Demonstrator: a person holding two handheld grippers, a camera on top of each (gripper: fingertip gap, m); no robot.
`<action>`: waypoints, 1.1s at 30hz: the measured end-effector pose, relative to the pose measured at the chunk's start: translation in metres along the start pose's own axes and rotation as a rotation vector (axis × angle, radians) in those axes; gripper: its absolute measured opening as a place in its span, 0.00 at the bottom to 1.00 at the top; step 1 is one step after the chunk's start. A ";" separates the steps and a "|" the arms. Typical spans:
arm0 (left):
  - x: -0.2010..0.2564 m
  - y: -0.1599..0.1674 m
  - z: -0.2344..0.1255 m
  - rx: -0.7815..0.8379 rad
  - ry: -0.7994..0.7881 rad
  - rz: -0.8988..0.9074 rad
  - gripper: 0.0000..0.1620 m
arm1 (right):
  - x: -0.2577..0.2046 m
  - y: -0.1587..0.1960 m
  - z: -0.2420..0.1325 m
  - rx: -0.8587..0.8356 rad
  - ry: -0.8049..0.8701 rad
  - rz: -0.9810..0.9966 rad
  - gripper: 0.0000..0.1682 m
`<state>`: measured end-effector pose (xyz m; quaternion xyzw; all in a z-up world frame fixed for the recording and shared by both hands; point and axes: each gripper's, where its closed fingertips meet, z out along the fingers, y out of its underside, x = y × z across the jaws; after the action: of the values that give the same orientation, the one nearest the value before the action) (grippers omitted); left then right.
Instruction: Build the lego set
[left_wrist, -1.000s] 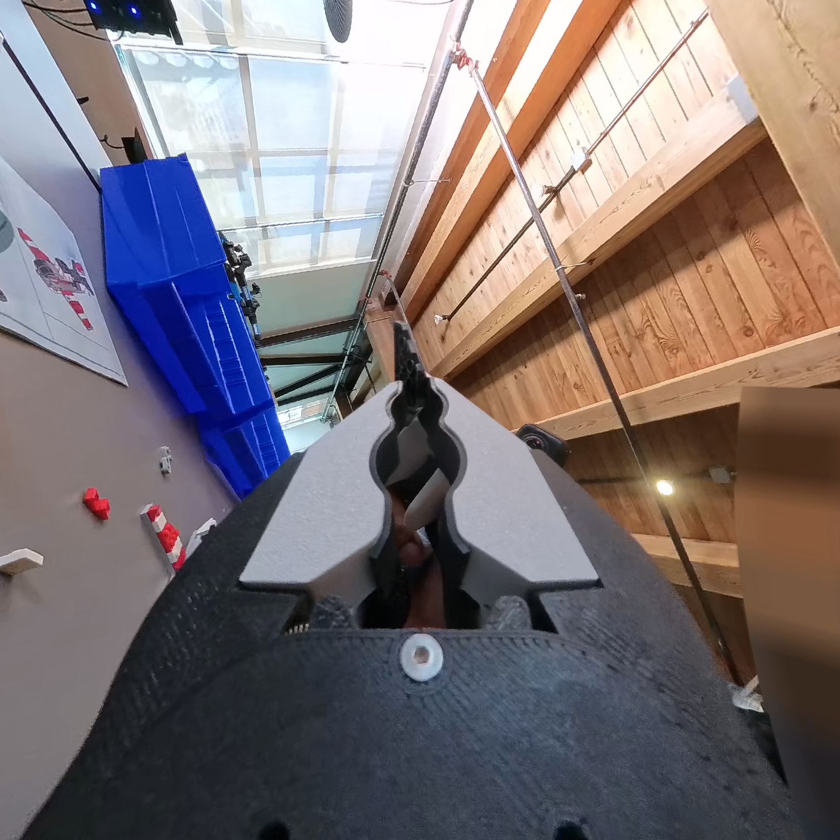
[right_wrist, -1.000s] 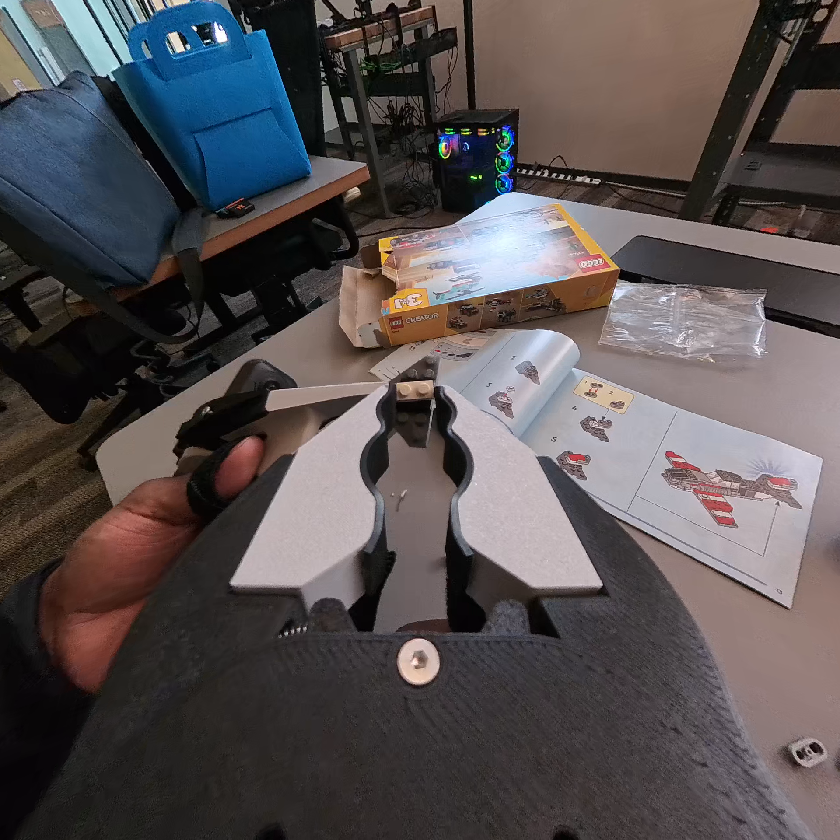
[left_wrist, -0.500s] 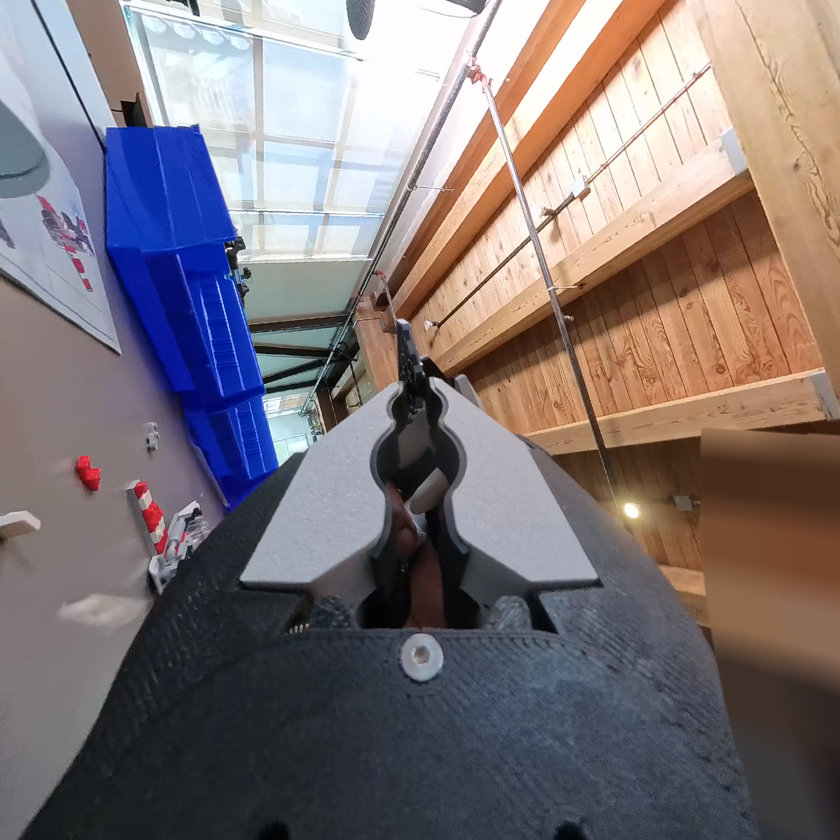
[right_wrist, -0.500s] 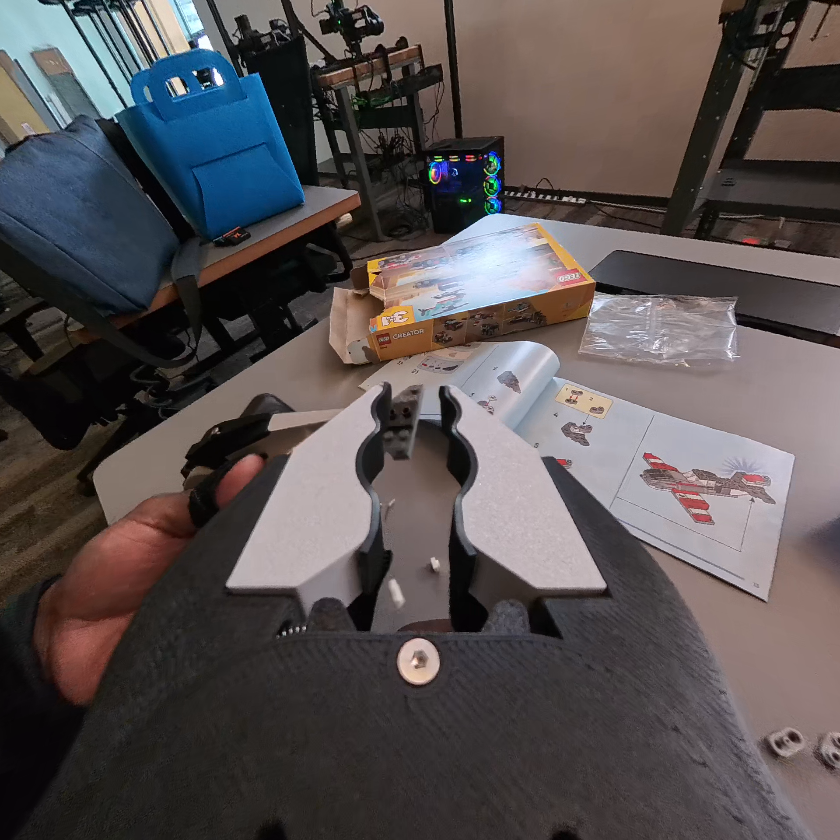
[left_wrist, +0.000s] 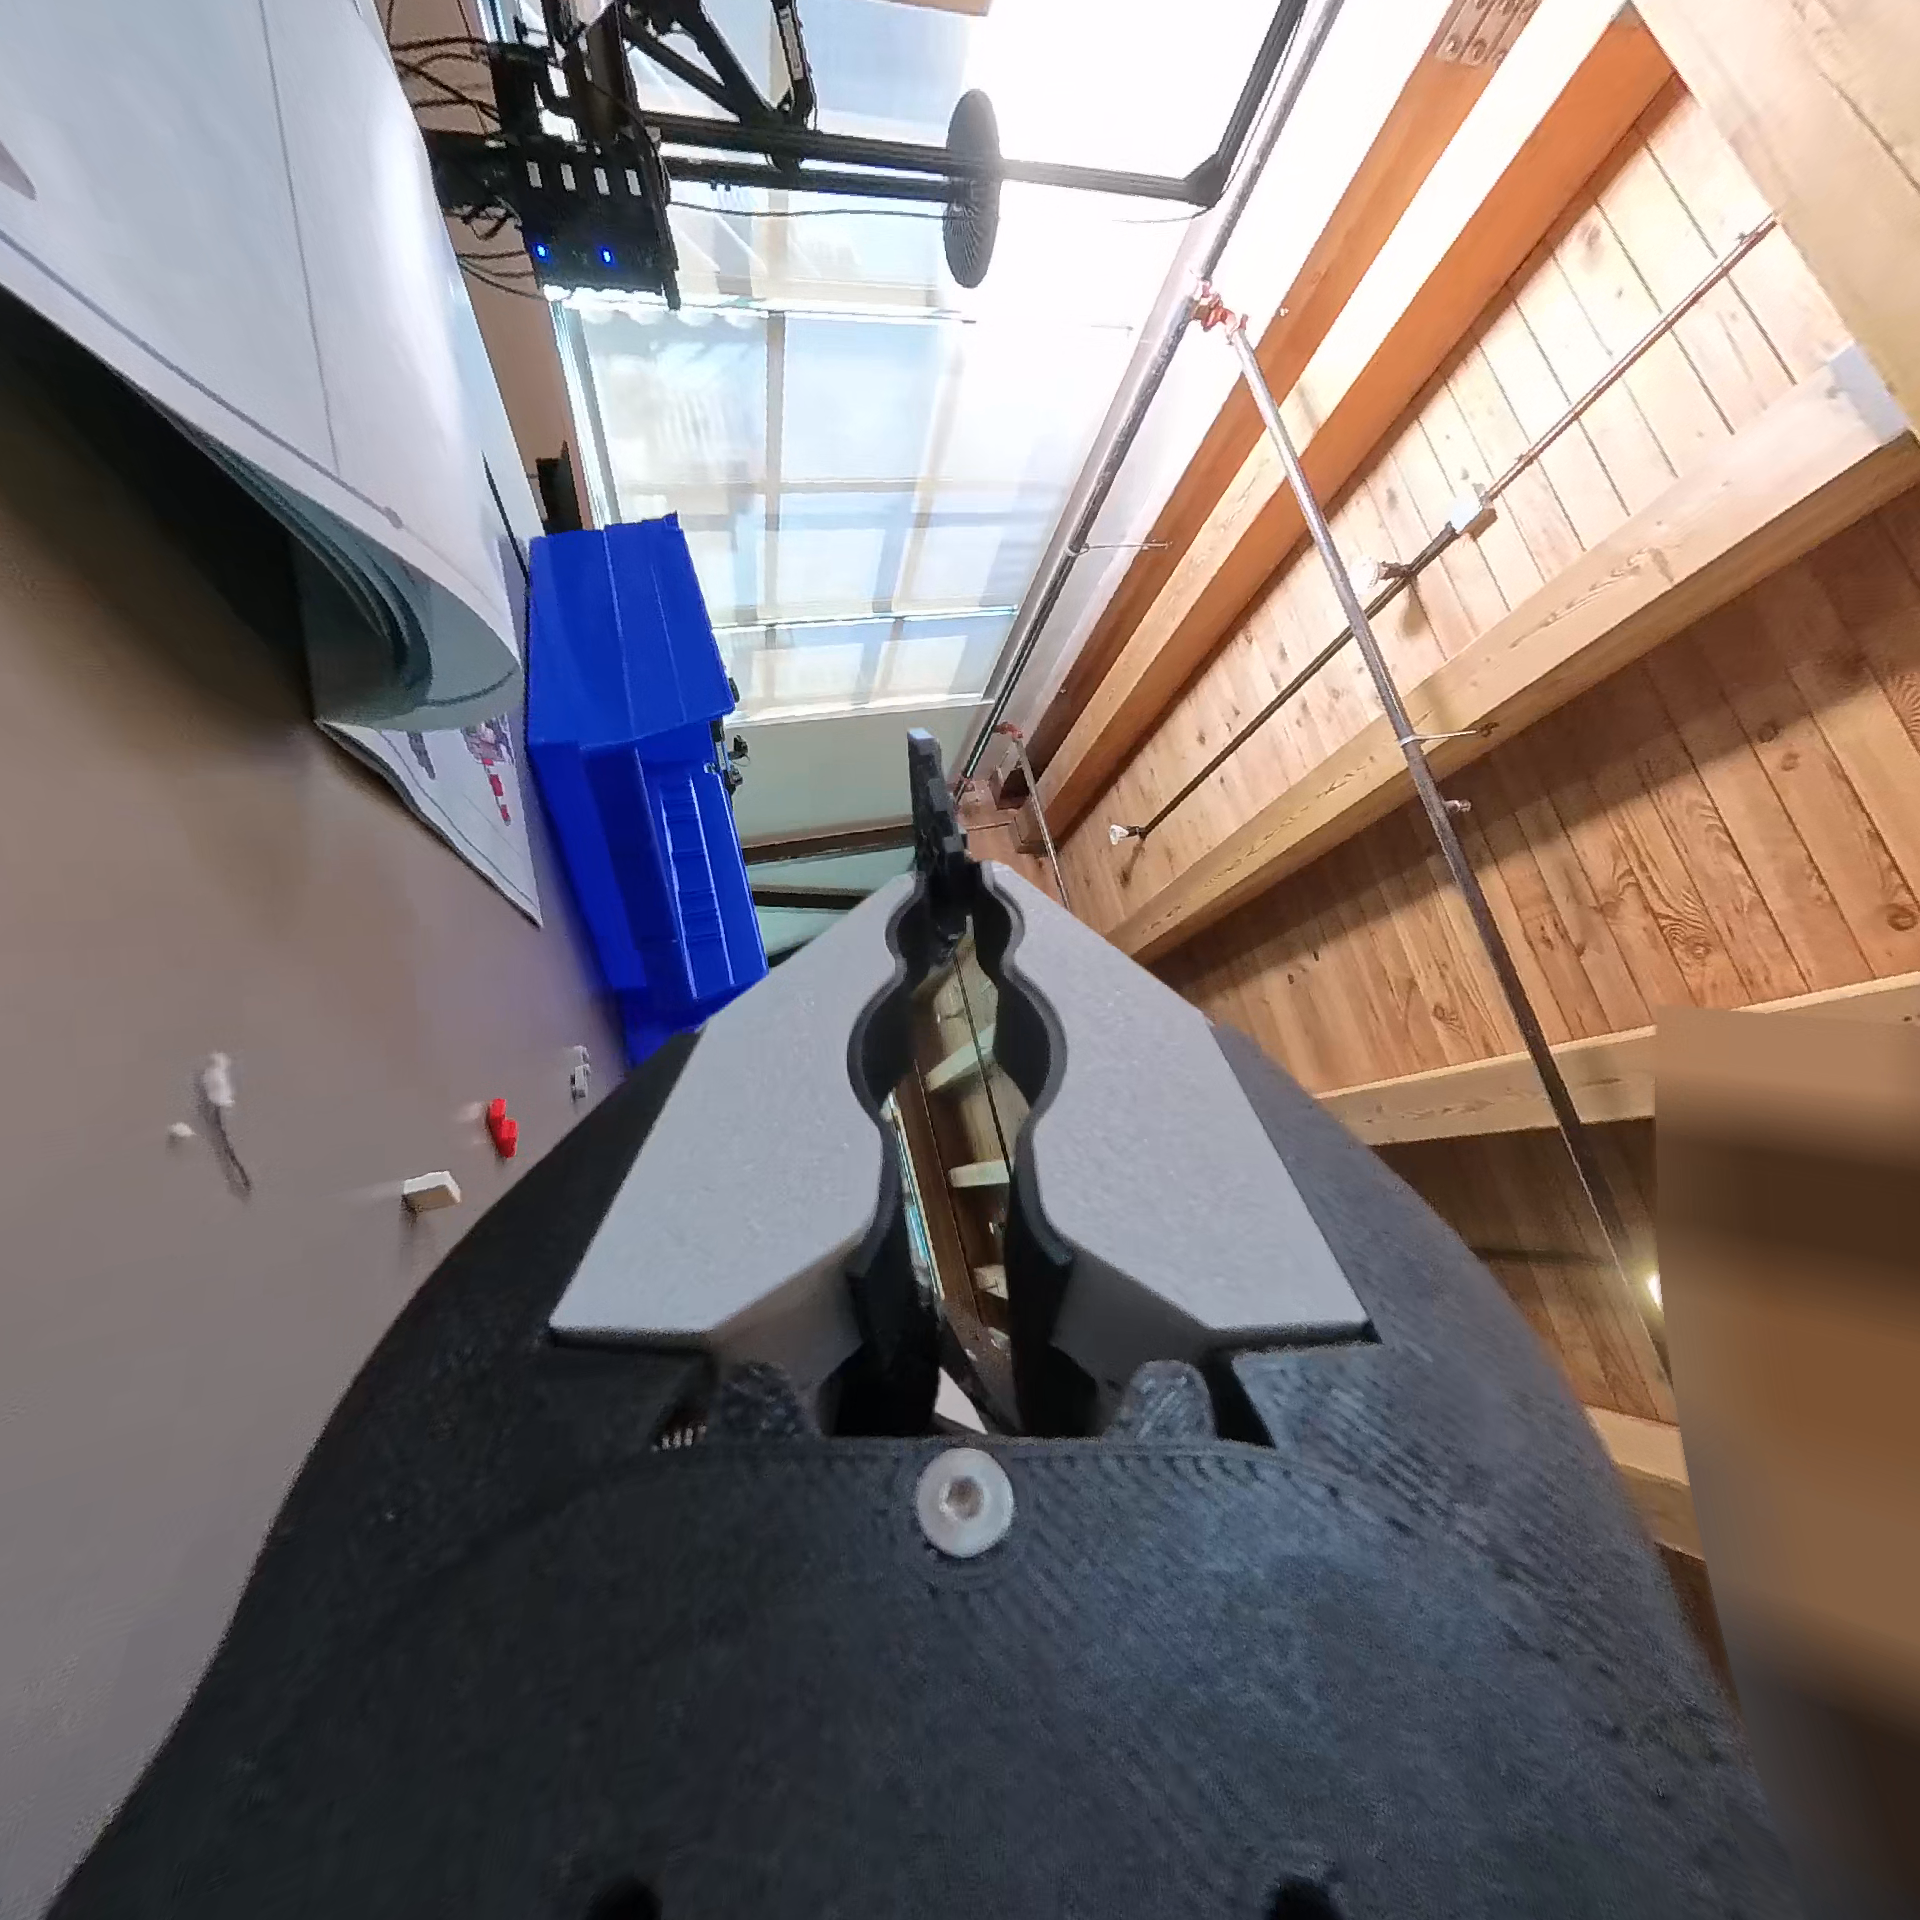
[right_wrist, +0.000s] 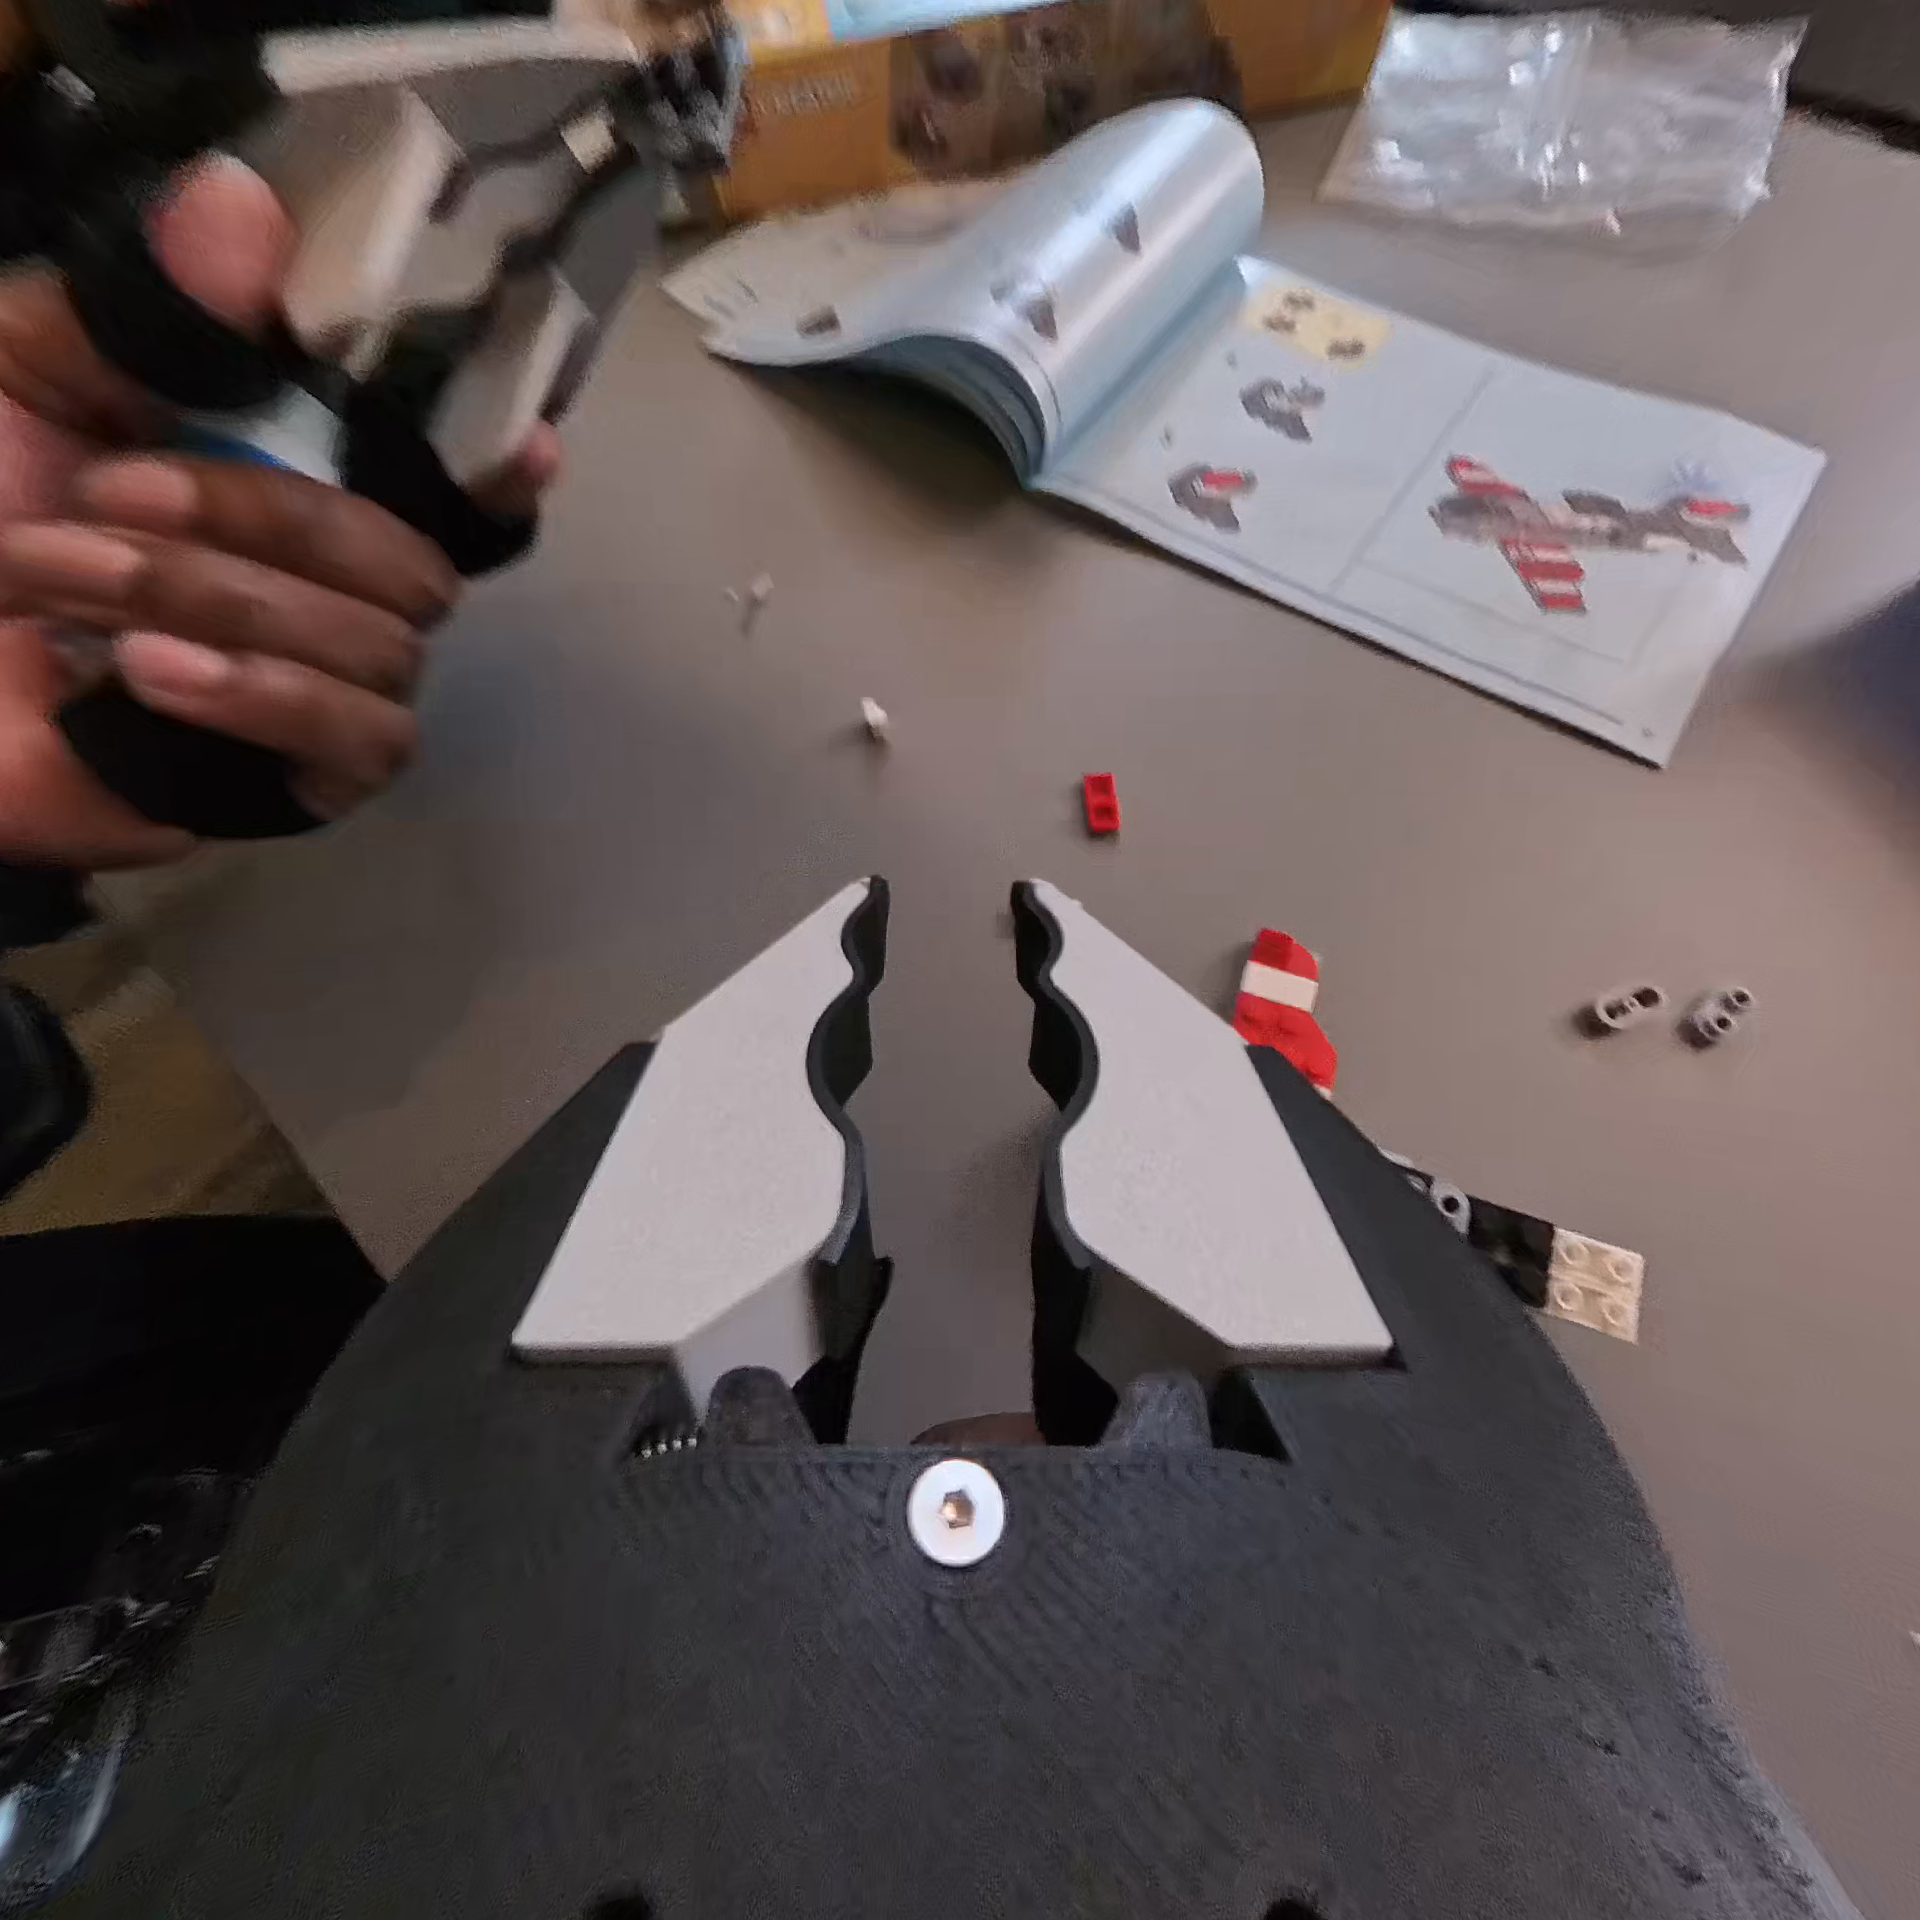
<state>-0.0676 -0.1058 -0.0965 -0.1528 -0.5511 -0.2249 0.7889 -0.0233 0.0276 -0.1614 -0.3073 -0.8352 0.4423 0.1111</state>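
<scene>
This looks like an office or lab workspace: a grey tabletop (right_wrist: 623, 831), stacked blue storage bins (left_wrist: 644, 769), a large window wall (left_wrist: 831, 468), a timber plank ceiling (left_wrist: 1558, 727) and mounted black electronic equipment (left_wrist: 582, 197).

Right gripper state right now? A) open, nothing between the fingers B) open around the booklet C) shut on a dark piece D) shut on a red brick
A: the right gripper has its jaws spread over bare table, with the small red brick lying apart, ahead of the fingertips.
</scene>
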 end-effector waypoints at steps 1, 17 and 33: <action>0.000 0.003 0.001 -0.007 0.004 -0.005 0.04 | 0.003 0.004 0.003 -0.032 0.020 -0.016 0.15; 0.005 0.010 0.003 -0.047 0.016 -0.027 0.04 | 0.021 0.017 0.026 -0.146 0.030 -0.090 0.17; 0.007 0.017 0.005 -0.080 0.025 -0.032 0.04 | -0.005 -0.022 0.009 -0.146 -0.477 -0.610 0.18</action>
<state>-0.0609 -0.0899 -0.0878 -0.1725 -0.5340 -0.2610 0.7855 -0.0326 0.0091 -0.1490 0.0591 -0.9198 0.3874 0.0181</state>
